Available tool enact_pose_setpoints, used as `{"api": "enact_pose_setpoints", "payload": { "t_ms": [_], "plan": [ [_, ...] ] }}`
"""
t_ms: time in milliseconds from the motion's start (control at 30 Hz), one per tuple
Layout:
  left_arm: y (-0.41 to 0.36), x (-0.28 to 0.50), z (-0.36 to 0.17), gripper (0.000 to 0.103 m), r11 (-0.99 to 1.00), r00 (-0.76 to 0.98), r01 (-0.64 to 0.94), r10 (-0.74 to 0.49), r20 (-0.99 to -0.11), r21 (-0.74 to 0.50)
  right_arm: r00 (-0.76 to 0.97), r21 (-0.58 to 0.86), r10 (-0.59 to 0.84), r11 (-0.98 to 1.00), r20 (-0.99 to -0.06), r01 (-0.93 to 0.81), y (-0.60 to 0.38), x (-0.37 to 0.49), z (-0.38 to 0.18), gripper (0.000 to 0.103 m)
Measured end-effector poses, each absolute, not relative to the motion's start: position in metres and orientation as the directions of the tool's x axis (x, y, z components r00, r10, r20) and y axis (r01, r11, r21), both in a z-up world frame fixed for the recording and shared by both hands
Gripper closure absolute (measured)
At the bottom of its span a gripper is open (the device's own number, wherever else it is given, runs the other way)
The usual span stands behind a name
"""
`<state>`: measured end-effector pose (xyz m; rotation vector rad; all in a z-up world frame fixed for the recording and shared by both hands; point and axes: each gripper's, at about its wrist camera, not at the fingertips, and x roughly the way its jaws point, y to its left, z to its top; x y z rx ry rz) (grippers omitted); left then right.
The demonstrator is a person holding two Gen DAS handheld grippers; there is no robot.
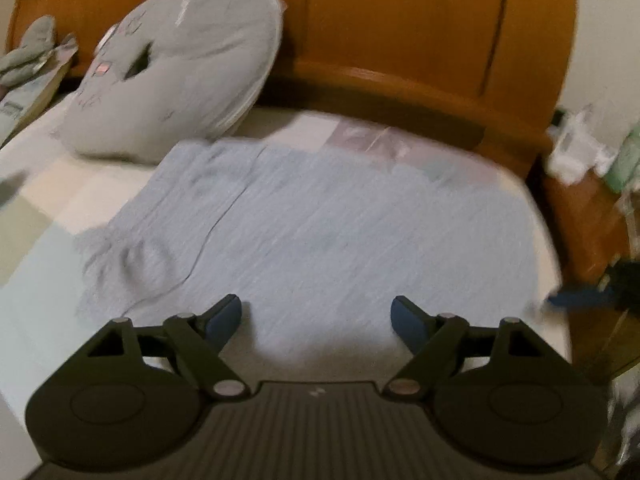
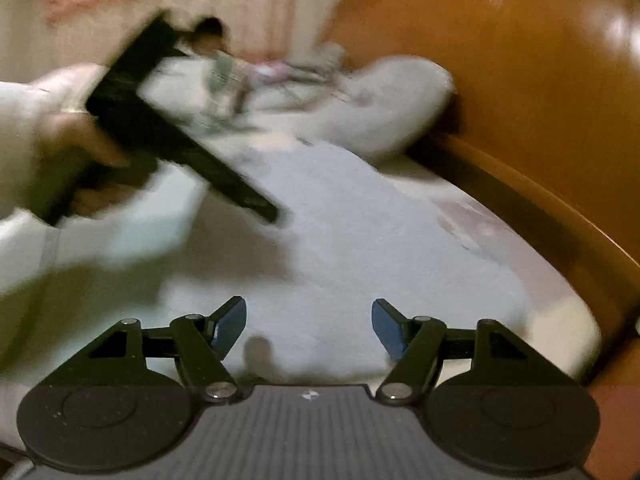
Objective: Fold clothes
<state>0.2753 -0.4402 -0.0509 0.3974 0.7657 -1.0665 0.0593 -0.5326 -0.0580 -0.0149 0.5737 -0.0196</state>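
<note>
My light blue cloth [image 1: 320, 216] lies spread out flat on the bed, close to the wooden headboard. It has thin stripes, and its left edge is bunched up in little wrinkles. One far corner sits just beside the grey pillow.

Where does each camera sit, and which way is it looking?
Left wrist: on the left tool, looking down over a light blue garment toward a grey cushion and wooden headboard; both fingers show.
Right wrist: on the right tool, facing the same garment; the person's left hand shows.
Shared: garment, cushion, headboard.
</note>
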Motion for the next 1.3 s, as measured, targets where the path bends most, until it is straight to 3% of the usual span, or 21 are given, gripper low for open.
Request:
{"api": "enact_pose_setpoints", "payload": {
  "t_ms": [300,433,567,667,800,933,1067,1167,1300],
  "plan": [
    [-0.433,0.267,-0.068,0.020,0.438,0.282,0.899,-0.585,-0.761,-0.004,0.814,0.085,0.012,0.995,-0.581,0.046,-0.546,0.050,-0.077,0.027],
    [-0.454,0.277,-0.037,0.020,0.422,0.228,0.903,-0.628,-0.744,-0.080,0.838,0.067,-0.038,0.994,-0.544,0.089,-0.563,0.059,-0.065,0.019],
    [-0.494,0.285,-0.019,0.020,0.359,0.184,0.926,-0.701,-0.689,-0.117,0.828,0.059,-0.131,0.979,-0.545,0.194,-0.587,0.078,-0.072,0.019],
    [-0.528,0.303,-0.035,0.020,0.352,0.125,0.916,-0.707,-0.696,-0.193,0.809,0.073,-0.159,0.968,-0.566,0.241,-0.596,0.082,-0.083,0.019],
    [-0.551,0.341,-0.072,0.022,0.486,0.182,0.849,-0.638,-0.749,-0.208,0.800,0.078,-0.159,0.966,-0.578,0.248,-0.596,0.075,-0.092,0.018],
    [-0.547,0.345,-0.071,0.021,0.518,0.190,0.822,-0.643,-0.742,-0.238,0.802,0.110,-0.138,0.963,-0.581,0.246,-0.600,0.070,-0.089,0.015],
    [-0.521,0.322,-0.038,0.020,0.505,0.227,0.850,-0.602,-0.766,-0.146,0.815,0.158,-0.103,0.960,-0.571,0.232,-0.604,0.068,-0.075,0.015],
    [-0.477,0.297,-0.014,0.012,0.484,0.274,0.874,-0.574,-0.772,-0.049,0.839,0.154,-0.077,0.970,-0.539,0.188,-0.599,0.071,-0.053,0.014],
    [-0.394,0.259,0.000,0.005,0.511,0.384,0.857,-0.539,-0.749,0.071,0.868,0.141,0.009,0.988,-0.496,0.070,-0.588,0.100,-0.025,0.004]
  ]
}}
